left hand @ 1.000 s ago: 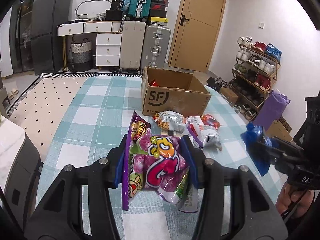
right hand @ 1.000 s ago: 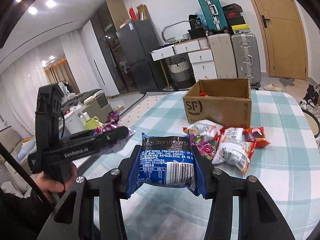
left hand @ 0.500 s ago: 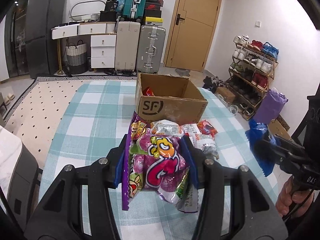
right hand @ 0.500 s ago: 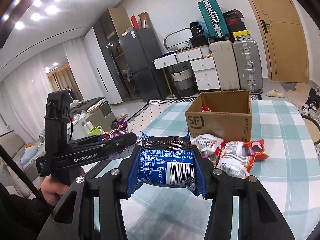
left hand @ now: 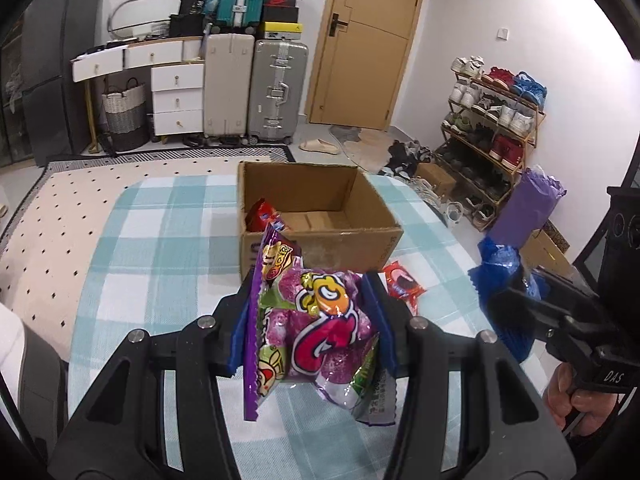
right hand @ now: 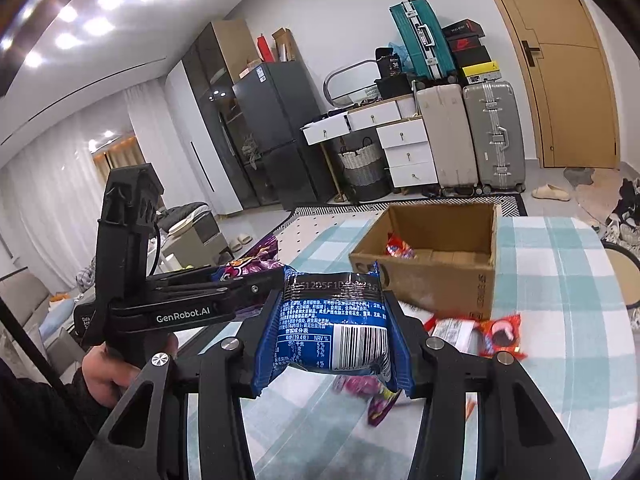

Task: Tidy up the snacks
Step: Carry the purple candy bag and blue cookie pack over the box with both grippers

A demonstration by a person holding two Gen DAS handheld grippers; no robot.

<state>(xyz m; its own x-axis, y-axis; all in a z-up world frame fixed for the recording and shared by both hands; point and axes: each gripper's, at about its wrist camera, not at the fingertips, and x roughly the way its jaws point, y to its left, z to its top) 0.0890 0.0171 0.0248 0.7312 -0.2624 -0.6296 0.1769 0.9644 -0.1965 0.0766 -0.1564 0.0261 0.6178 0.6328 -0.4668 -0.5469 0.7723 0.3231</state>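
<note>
Nearest the lens in the left wrist view, the left gripper (left hand: 310, 320) was clamped on a purple candy bag (left hand: 316, 328), its blue pads pressed into both sides. The bag stood on edge, with its top seal poking up toward twelve o'clock and a loose tail hanging below the jaws. That slack film was the first risk: a soft bag gripped at the middle could slide down and out if the hand tilted or jolted.

In the right wrist view, the right gripper (right hand: 332, 328) was closed on a blue snack packet (right hand: 336, 336), barcode side toward the camera. The packet bulged between the pads, so a harder squeeze might have crushed what was inside.

At nine o'clock of that view the left tool lay close beside the right one. Both were loaded and aimed at one opening, so they could have knocked together, which might have shaken a packet free.

On the checked tablecloth (left hand: 160, 248), loose snacks lay just short of the box: a red packet (right hand: 500, 330) at three o'clock and purple wrappers under the right jaws. A low pass could have swept them off the table.

Farthest, at twelve o'clock, stood the cardboard box (left hand: 316, 216), open, with a red snack (left hand: 262, 214) in its near-left corner. A release made too soon would likely have dropped a packet against the front wall.
</note>
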